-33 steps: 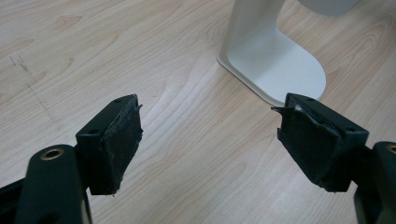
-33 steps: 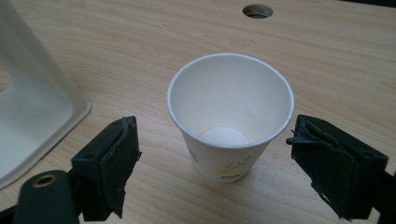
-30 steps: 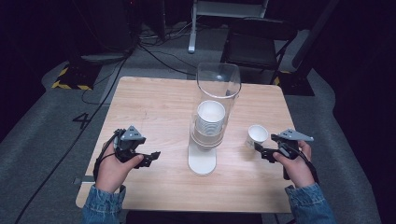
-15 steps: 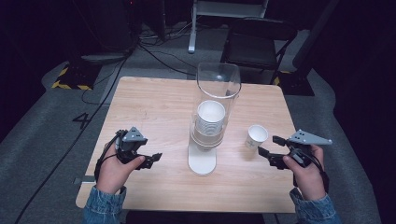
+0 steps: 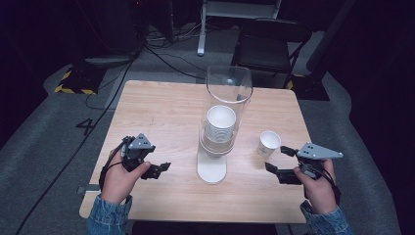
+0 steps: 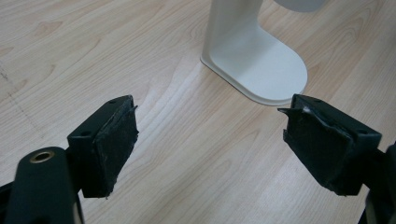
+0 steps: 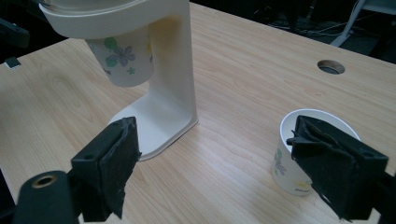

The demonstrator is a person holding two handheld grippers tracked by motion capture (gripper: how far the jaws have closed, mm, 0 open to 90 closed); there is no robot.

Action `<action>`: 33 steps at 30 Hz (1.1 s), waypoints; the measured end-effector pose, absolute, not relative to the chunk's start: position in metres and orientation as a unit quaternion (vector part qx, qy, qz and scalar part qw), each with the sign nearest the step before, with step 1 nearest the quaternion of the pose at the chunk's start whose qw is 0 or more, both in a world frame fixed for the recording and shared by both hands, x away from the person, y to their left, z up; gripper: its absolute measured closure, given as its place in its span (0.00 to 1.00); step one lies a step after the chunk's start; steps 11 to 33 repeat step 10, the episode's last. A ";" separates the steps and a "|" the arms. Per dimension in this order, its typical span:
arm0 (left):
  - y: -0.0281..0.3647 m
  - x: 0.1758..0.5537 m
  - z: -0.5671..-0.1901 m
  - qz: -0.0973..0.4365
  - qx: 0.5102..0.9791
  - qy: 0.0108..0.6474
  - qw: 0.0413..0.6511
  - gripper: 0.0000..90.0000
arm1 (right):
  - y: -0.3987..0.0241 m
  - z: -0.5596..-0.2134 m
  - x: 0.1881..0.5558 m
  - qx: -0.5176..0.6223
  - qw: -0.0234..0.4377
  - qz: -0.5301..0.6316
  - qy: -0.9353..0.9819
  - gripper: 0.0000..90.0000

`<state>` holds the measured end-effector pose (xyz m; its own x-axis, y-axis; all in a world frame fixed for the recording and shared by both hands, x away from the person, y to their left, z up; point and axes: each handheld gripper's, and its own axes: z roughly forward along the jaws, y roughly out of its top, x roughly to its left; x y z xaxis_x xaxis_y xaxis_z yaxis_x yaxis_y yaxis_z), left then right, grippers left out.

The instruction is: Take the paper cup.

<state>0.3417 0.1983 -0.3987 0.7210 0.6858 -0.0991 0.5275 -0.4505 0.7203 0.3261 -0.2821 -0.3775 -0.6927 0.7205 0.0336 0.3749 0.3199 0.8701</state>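
Observation:
A cup dispenser (image 5: 222,122) stands mid-table: a clear tube on a white stand (image 7: 173,70) with a flat base (image 6: 261,65). A stack of paper cups (image 5: 220,120) sits inside it, and the lowest flowered cup (image 7: 123,60) pokes out below. A single paper cup (image 5: 269,143) stands upright on the table to the right of the dispenser. My right gripper (image 5: 277,159) is open, just short of that cup (image 7: 287,168), with nothing between its jaws (image 7: 214,126). My left gripper (image 5: 157,169) is open and empty over bare wood left of the base (image 6: 208,105).
The wooden table (image 5: 161,112) has a round cable hole (image 7: 330,66) near its far right. A dark chair (image 5: 269,44) stands behind the far edge, and cables (image 5: 93,132) run over the floor at the left.
My right gripper has drawn back from the single paper cup, to the right and toward the near edge. The cup stays where it stood. The left gripper has barely moved.

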 end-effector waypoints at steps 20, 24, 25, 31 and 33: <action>0.199 0.341 -0.400 0.102 0.847 0.358 0.380 0.19 | -0.284 -0.381 0.330 0.350 0.185 0.465 0.792 0.18; 0.199 0.341 -0.400 0.102 0.847 0.358 0.380 0.19 | -0.284 -0.381 0.330 0.350 0.185 0.465 0.792 0.18; 0.199 0.341 -0.400 0.102 0.847 0.358 0.380 0.19 | -0.284 -0.381 0.330 0.350 0.185 0.465 0.792 0.18; 0.199 0.341 -0.400 0.102 0.847 0.358 0.380 0.19 | -0.284 -0.381 0.330 0.350 0.185 0.465 0.792 0.18; 0.199 0.341 -0.400 0.102 0.847 0.358 0.380 0.19 | -0.284 -0.381 0.330 0.350 0.185 0.465 0.792 0.18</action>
